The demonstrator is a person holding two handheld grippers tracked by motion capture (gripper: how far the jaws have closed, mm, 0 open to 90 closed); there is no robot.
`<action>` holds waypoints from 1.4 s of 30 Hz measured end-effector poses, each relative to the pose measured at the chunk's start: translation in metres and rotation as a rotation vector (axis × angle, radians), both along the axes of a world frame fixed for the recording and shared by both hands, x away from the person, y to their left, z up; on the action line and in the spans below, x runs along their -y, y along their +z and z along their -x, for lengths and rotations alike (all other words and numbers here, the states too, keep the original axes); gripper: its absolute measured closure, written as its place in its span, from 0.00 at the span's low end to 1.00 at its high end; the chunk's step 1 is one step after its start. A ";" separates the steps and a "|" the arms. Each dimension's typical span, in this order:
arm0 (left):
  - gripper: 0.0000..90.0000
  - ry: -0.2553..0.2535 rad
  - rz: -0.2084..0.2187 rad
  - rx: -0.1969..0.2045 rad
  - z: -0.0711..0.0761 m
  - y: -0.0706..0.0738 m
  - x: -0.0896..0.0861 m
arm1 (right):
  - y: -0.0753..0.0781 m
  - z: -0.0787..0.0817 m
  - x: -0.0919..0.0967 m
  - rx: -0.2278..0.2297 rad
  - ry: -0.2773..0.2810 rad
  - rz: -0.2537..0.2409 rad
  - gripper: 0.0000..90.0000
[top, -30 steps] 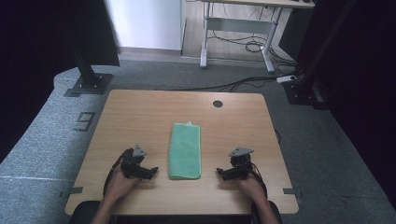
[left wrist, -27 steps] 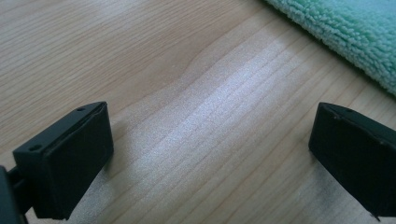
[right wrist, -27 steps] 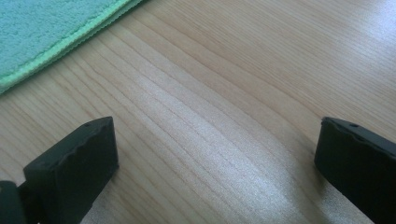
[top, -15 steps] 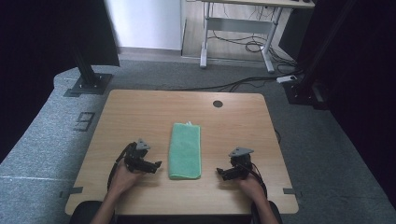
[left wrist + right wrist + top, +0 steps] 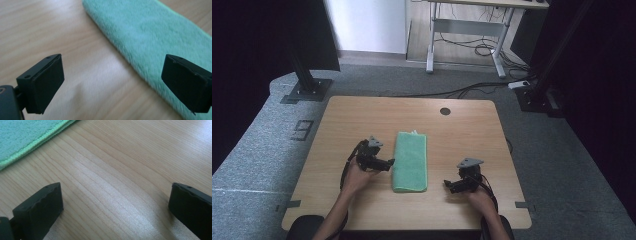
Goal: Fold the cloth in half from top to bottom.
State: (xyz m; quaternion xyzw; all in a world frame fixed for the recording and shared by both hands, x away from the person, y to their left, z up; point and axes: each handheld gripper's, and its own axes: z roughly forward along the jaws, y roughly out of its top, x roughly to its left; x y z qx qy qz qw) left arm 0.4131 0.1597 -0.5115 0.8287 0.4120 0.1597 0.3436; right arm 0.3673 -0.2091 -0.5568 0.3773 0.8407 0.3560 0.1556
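Your left gripper (image 5: 388,164) has moved right and now sits just beside the long left edge of the green towel (image 5: 410,161), jaws spread, likely ready to pinch it. Your right gripper (image 5: 448,185) waits spread, apart. The plush, folded rectangle lies mid-worktop (image 5: 462,135) on smooth wood grain.

Both forearms are brought in from the bottom of the high view. The left gripper (image 5: 388,163) is held forward and turned inward to the right, its jaws spread wide. The right gripper (image 5: 448,185) is held nearer the person, pointed to the left, its jaws likewise set wide apart.
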 end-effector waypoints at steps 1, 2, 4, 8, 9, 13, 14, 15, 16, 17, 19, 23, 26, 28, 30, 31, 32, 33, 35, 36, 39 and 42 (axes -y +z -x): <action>0.05 0.000 -0.007 0.001 -0.003 0.001 0.002 | 0.000 0.000 0.000 0.000 0.000 0.000 0.00; 0.05 -0.002 -0.019 0.003 -0.006 0.001 0.005 | 0.000 0.000 0.000 0.000 0.000 0.000 0.00; 0.05 0.002 -0.033 0.006 -0.011 -0.001 0.010 | 0.000 0.000 0.000 0.000 0.000 0.000 0.00; 0.06 0.014 -0.047 0.001 -0.019 -0.005 0.015 | 0.000 0.000 0.000 0.000 0.000 0.000 0.00; 0.06 0.016 -0.049 -0.003 -0.021 -0.006 0.016 | 0.000 0.000 0.000 0.000 0.000 0.000 0.00; 0.07 0.033 -0.055 -0.007 -0.026 -0.011 0.020 | 0.000 0.000 0.000 0.000 0.000 0.000 0.00; 0.07 0.039 -0.054 -0.010 -0.028 -0.013 0.021 | 0.000 0.000 0.000 0.000 0.000 0.000 0.00; 0.07 0.045 -0.055 -0.013 -0.029 -0.014 0.022 | 0.000 0.000 0.000 0.000 0.000 0.000 0.00; 0.07 0.050 -0.060 -0.015 -0.030 -0.015 0.022 | 0.000 0.000 0.000 0.000 0.000 0.000 0.00; 0.07 0.055 -0.067 -0.019 -0.031 -0.018 0.023 | 0.000 0.000 0.000 0.000 0.000 0.000 0.00; 0.07 0.059 -0.076 -0.028 -0.033 -0.022 0.024 | 0.000 0.000 0.000 0.000 0.000 0.000 0.00; 0.07 0.058 -0.082 -0.045 -0.035 -0.031 0.026 | 0.000 0.000 0.000 0.000 0.000 0.000 0.00; 0.07 0.059 -0.070 -0.051 -0.035 -0.032 0.024 | 0.000 0.000 0.000 0.000 0.001 0.000 0.00; 0.07 0.057 -0.074 -0.043 -0.032 -0.032 0.024 | 0.000 0.000 0.000 0.000 0.000 0.000 0.00; 0.08 0.050 -0.084 -0.037 -0.030 -0.031 0.025 | 0.000 0.000 0.000 0.000 0.000 0.000 0.00; 0.08 0.044 -0.085 -0.035 -0.028 -0.031 0.025 | 0.000 0.000 0.000 0.000 0.000 0.000 0.00; 0.08 0.042 -0.085 -0.035 -0.027 -0.031 0.025 | 0.000 0.000 0.000 0.000 0.000 0.000 0.00; 0.08 0.037 -0.084 -0.036 -0.026 -0.031 0.024 | 0.000 0.000 0.000 0.000 0.000 0.000 0.00; 0.08 0.029 -0.073 -0.044 -0.023 -0.032 0.023 | 0.000 0.000 0.000 0.000 0.000 0.000 0.00; 0.08 0.028 -0.066 -0.048 -0.021 -0.032 0.022 | 0.000 0.000 0.000 0.000 0.001 0.000 0.00; 0.08 0.014 -0.051 -0.058 -0.017 -0.033 0.018 | 0.000 0.000 0.000 0.000 0.000 0.000 0.00; 0.08 -0.002 -0.055 -0.062 -0.012 -0.032 0.017 | 0.000 0.000 0.000 0.000 0.000 0.000 0.00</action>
